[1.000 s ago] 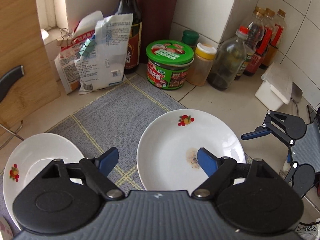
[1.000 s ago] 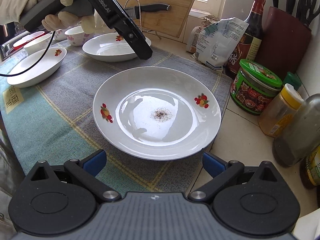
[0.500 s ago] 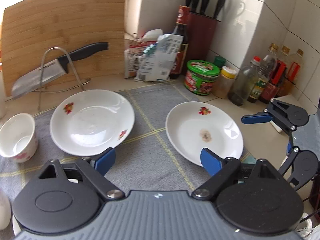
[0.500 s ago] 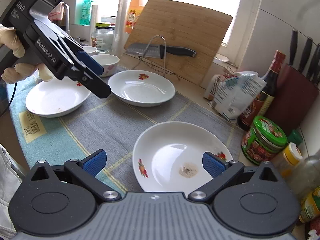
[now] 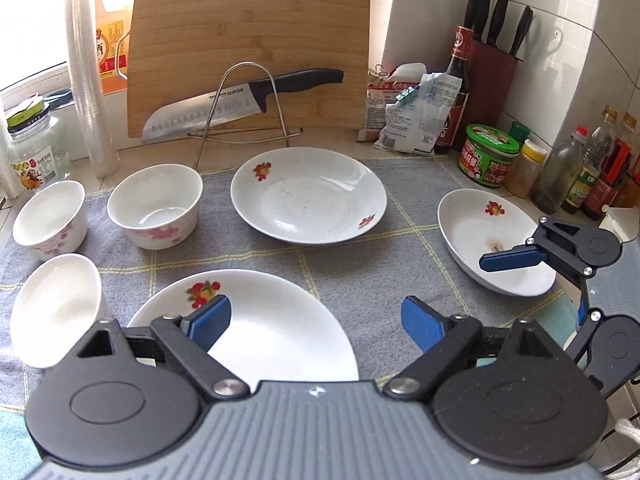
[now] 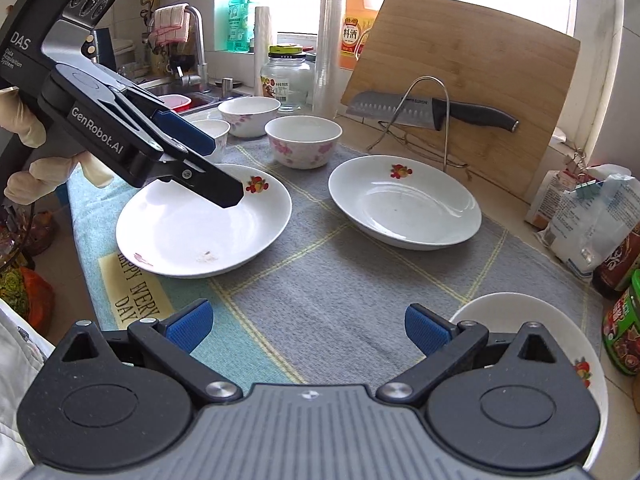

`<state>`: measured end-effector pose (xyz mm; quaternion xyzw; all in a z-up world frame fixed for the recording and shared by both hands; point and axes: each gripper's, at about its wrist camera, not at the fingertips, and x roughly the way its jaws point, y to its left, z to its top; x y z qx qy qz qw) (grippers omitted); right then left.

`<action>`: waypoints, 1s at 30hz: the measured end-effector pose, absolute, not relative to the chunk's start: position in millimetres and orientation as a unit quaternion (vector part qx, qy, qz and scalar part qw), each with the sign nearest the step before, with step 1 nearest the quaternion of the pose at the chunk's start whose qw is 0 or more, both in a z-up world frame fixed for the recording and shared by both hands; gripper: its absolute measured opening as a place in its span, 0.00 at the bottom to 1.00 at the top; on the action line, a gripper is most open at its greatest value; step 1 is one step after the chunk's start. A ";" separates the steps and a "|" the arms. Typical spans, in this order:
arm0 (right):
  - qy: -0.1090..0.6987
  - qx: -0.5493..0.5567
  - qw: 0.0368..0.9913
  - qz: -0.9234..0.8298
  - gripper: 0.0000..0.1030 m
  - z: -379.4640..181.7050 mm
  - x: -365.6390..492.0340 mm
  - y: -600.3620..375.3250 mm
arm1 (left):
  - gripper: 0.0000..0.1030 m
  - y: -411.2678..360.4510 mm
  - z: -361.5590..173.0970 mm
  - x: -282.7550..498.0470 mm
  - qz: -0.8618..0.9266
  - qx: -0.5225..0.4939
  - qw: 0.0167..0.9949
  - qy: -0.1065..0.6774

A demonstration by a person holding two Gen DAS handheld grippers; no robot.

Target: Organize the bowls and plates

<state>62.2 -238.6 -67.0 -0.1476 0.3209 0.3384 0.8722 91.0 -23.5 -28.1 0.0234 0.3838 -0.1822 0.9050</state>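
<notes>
Left wrist view now takes in three bowls (image 5: 154, 206) beside plates (image 5: 308, 196).

Three shallow white ceramic plates with red fruit motifs sit on the cloth: one nearest (image 5: 272, 332), one in the middle (image 5: 308, 196), one at the right (image 5: 480, 232). Three small white bowls stand at the left: two with pink flower prints (image 5: 154, 206) (image 5: 50, 220) and one plain, tilted (image 5: 56, 308). One steel kitchen knife with a black handle (image 5: 240, 100) rests on one wire rack (image 5: 248, 100) before one bamboo cutting board (image 5: 248, 32). Four black-handled knives (image 5: 500, 16) stand in one dark red block (image 5: 492, 76).
</notes>
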 end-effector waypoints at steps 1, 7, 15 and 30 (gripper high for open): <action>0.323 -0.141 0.875 0.333 1.00 -69.5 61.2 -232.1 | 0.89 -17.3 -29.0 90.2 -0.187 0.022 0.903 0.385; 0.344 -0.098 0.879 0.314 1.00 -84.9 52.8 -194.6 | 0.89 14.9 -36.0 84.0 -0.213 0.033 0.892 0.396; 0.355 -0.095 0.883 0.290 1.00 -102.7 35.1 -155.5 | 0.89 48.6 -43.1 83.0 -0.235 0.048 0.883 0.402; 0.344 -0.116 0.890 0.276 1.00 -128.4 22.6 -103.7 | 0.89 70.2 -43.2 96.6 -0.282 0.092 0.863 0.410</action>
